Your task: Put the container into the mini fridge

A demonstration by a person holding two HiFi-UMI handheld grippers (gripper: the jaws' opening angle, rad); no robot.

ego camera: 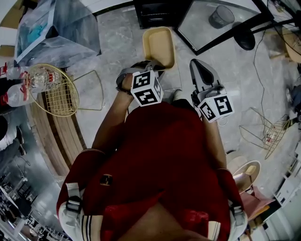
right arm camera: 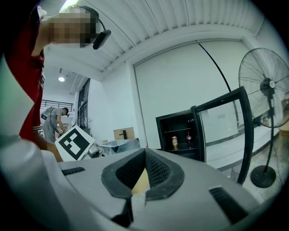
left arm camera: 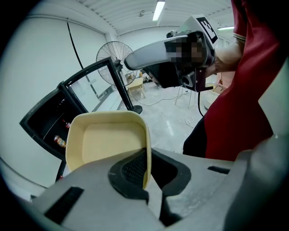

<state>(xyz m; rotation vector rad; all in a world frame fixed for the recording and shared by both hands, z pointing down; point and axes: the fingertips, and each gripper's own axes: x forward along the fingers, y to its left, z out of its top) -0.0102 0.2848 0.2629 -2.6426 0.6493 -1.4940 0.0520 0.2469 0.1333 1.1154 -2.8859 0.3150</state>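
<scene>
A cream, shallow container (ego camera: 159,46) (left arm camera: 106,140) hangs in the air, and my left gripper (ego camera: 153,66) (left arm camera: 146,169) is shut on its near rim. The black mini fridge (ego camera: 157,13) (left arm camera: 45,122) (right arm camera: 178,133) stands just beyond it with its glass door (ego camera: 221,28) (left arm camera: 97,85) swung wide open. A can (right arm camera: 174,141) and a bottle (right arm camera: 188,137) sit on a shelf inside. My right gripper (ego camera: 196,66) (right arm camera: 145,153) (left arm camera: 128,61) floats to the right of the container, apart from it. Its fingertips meet with nothing gripped, and a cream sliver shows below them.
A standing fan (left arm camera: 115,56) (right arm camera: 266,85) is by the fridge door. A wire basket (ego camera: 56,92) and plastic bottles (ego camera: 28,80) lie on a wooden bench at the left. Wire frames (ego camera: 268,132) and a cable lie on the floor at the right. Another person (right arm camera: 52,122) stands far off.
</scene>
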